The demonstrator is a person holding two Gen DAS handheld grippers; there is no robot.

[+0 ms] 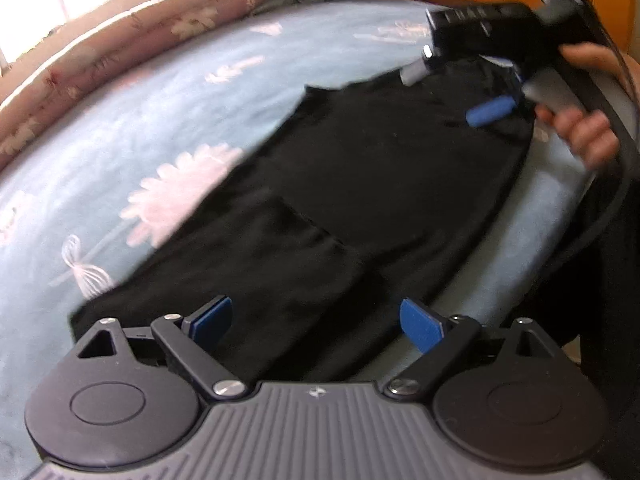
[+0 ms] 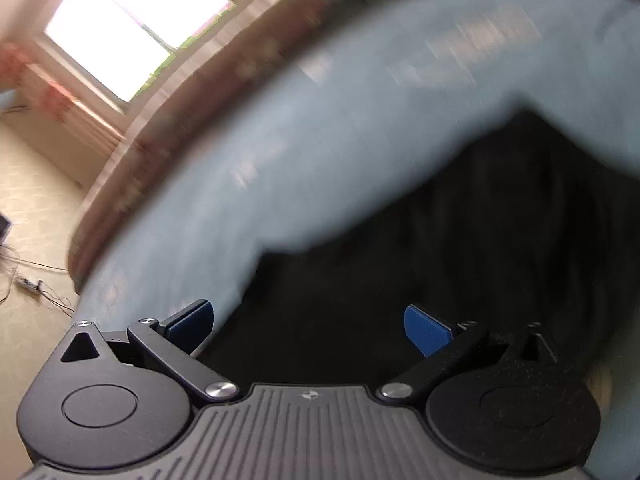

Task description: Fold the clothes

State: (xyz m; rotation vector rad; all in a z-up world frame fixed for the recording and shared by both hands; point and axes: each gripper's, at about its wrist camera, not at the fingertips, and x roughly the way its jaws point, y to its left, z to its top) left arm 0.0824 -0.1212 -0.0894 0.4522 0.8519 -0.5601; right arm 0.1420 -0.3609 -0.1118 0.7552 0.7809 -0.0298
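Left wrist: black garment (image 1: 360,184) flat on bedspread (image 1: 140,128).

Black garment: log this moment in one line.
garment: black, flat on blue bedspread | left hand-held gripper: open, over near end | right hand-held gripper: open, over far end | held: nothing

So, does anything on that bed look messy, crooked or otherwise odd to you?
Nothing stands out. The black garment lies spread fairly flat on the pale blue floral bedspread, running slantwise across the left wrist view. Both grippers have open jaws with nothing between them. The right wrist view is too blurred for detail.
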